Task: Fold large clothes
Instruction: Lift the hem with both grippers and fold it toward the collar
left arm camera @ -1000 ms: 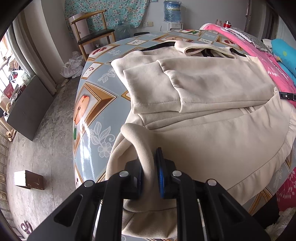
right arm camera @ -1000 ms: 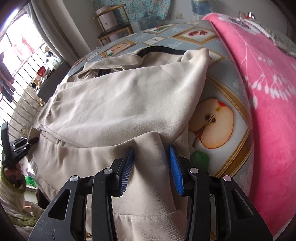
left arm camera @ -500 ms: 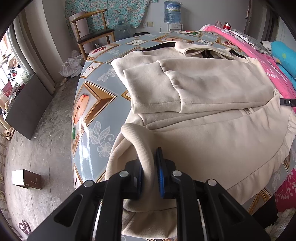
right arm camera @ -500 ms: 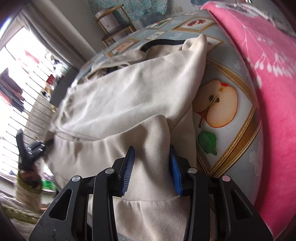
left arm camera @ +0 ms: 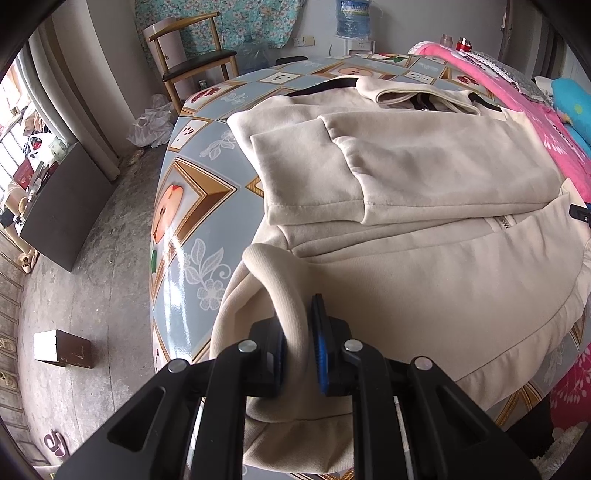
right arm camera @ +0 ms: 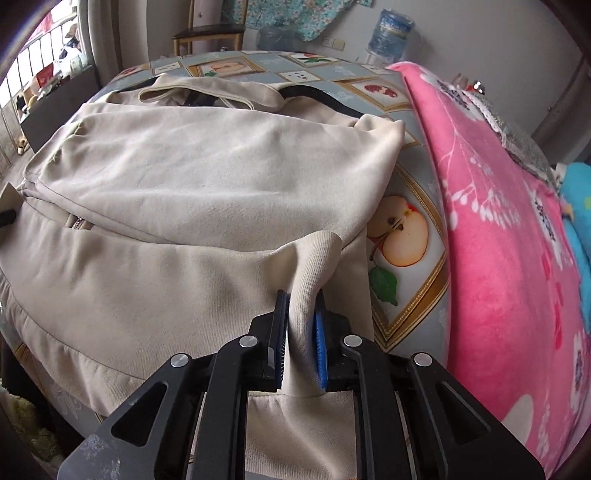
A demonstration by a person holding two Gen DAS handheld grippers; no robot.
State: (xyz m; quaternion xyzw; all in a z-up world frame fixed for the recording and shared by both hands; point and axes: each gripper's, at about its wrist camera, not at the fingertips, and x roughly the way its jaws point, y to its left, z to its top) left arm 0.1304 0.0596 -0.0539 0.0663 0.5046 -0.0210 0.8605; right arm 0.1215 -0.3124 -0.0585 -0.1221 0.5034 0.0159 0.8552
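A large beige zip jacket (left arm camera: pixel 424 229) lies spread on a table with a fruit-pattern oilcloth (left arm camera: pixel 184 206), both sleeves folded across its chest. My left gripper (left arm camera: pixel 297 332) is shut on a pinched ridge of the jacket's hem at its near left corner. In the right wrist view the jacket (right arm camera: pixel 184 192) fills the table (right arm camera: pixel 402 266), and my right gripper (right arm camera: pixel 300 325) is shut on a raised fold of the hem at the near right corner. The zip pull (right arm camera: pixel 75 223) shows at the left.
A pink blanket (right arm camera: pixel 498 221) lies along the table's right side with a blue cushion (left arm camera: pixel 570 99) beyond. A wooden chair (left arm camera: pixel 192 62) and a water bottle (left arm camera: pixel 352 14) stand at the far wall. A small box (left arm camera: pixel 61 349) sits on the floor at the left.
My right gripper has closed from open onto the jacket's hem and turned toward the far wall. My left gripper holds its fold as before.
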